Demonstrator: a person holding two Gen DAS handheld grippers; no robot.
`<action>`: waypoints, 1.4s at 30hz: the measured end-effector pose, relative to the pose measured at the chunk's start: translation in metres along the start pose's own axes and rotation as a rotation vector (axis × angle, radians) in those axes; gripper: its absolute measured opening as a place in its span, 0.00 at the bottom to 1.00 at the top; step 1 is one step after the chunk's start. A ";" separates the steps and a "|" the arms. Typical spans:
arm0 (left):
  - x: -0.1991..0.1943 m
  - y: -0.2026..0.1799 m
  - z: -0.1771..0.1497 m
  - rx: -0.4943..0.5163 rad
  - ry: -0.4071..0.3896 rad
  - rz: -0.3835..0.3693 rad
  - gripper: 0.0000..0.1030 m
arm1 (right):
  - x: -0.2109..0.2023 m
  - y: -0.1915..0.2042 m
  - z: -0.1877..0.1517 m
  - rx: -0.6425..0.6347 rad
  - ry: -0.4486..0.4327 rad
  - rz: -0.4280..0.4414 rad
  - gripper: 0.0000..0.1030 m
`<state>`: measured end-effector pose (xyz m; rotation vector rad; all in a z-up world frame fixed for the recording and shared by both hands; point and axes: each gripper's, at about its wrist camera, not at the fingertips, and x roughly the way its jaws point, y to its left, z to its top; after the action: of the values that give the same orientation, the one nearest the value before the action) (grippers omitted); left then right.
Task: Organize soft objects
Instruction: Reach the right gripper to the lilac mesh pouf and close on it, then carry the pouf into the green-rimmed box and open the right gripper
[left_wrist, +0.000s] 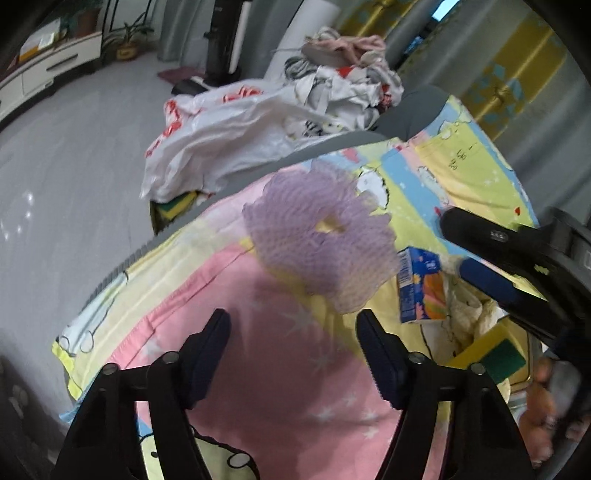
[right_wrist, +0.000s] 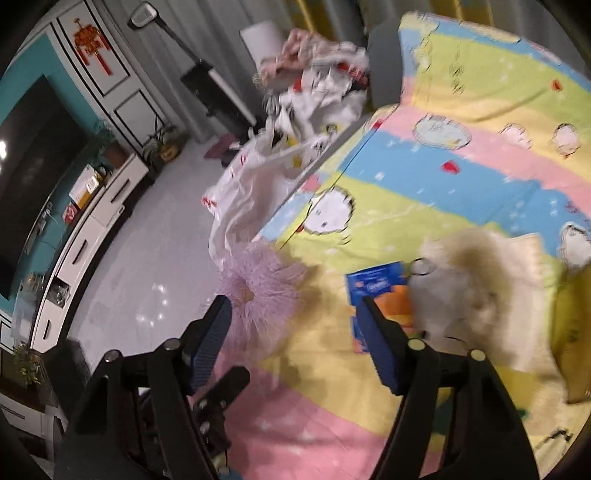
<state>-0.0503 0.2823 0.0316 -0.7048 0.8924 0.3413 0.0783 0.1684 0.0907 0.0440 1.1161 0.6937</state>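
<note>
My left hand-held gripper (left_wrist: 293, 350) stands partly open with nothing between its pads, and the purple pouf (left_wrist: 321, 240) lies just beyond its tips on the striped sheet (left_wrist: 258, 369). I'd bring one pad down each side of the ruffled rim before closing, since the mesh will squash. My right hand-held gripper (right_wrist: 295, 332), also part open and empty, faces the blue box (right_wrist: 376, 284) and cream cloth (right_wrist: 476, 291) farther on.
</note>
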 end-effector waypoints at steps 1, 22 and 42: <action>0.001 0.002 0.000 -0.002 0.004 -0.001 0.69 | 0.011 0.000 0.001 0.009 0.021 0.005 0.61; -0.027 -0.048 -0.026 0.159 0.000 -0.143 0.69 | -0.056 -0.017 -0.029 -0.004 -0.135 0.064 0.08; -0.030 -0.216 -0.145 0.580 0.156 -0.319 0.69 | -0.186 -0.203 -0.168 0.276 -0.195 -0.139 0.11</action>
<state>-0.0360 0.0260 0.0835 -0.3253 0.9490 -0.2577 -0.0098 -0.1421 0.0888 0.2621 1.0100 0.3989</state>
